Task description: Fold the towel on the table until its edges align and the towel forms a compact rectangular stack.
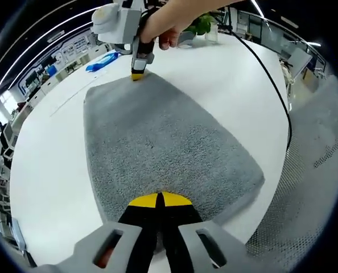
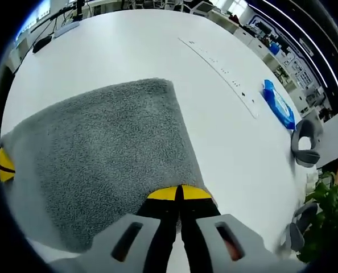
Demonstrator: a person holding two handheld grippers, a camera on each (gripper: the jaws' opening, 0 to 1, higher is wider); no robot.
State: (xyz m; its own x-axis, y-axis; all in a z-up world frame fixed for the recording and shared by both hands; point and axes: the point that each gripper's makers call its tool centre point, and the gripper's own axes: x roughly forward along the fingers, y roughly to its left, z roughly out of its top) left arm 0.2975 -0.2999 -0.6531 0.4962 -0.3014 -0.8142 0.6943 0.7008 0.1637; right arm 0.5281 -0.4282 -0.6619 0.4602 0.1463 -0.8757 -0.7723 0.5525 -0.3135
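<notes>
A grey towel (image 1: 163, 136) lies flat on the white table (image 1: 49, 170), folded into a thick pad. My left gripper (image 1: 159, 199) is shut, its yellow tips pinched on the towel's near edge. At the opposite edge a hand holds my right gripper (image 1: 137, 74), tip down on the cloth. In the right gripper view the towel (image 2: 106, 153) spreads out to the left, and my right gripper (image 2: 179, 193) is shut on its near edge by a corner. The left gripper's yellow tip (image 2: 4, 165) peeks in at the far left.
A blue packet (image 1: 103, 61) (image 2: 278, 104) lies beyond the towel. A potted plant (image 1: 200, 24) (image 2: 328, 222) and a grey headset-like object (image 2: 305, 139) sit near the table's end. A black cable (image 1: 271, 79) runs along the table edge, which is close on the right.
</notes>
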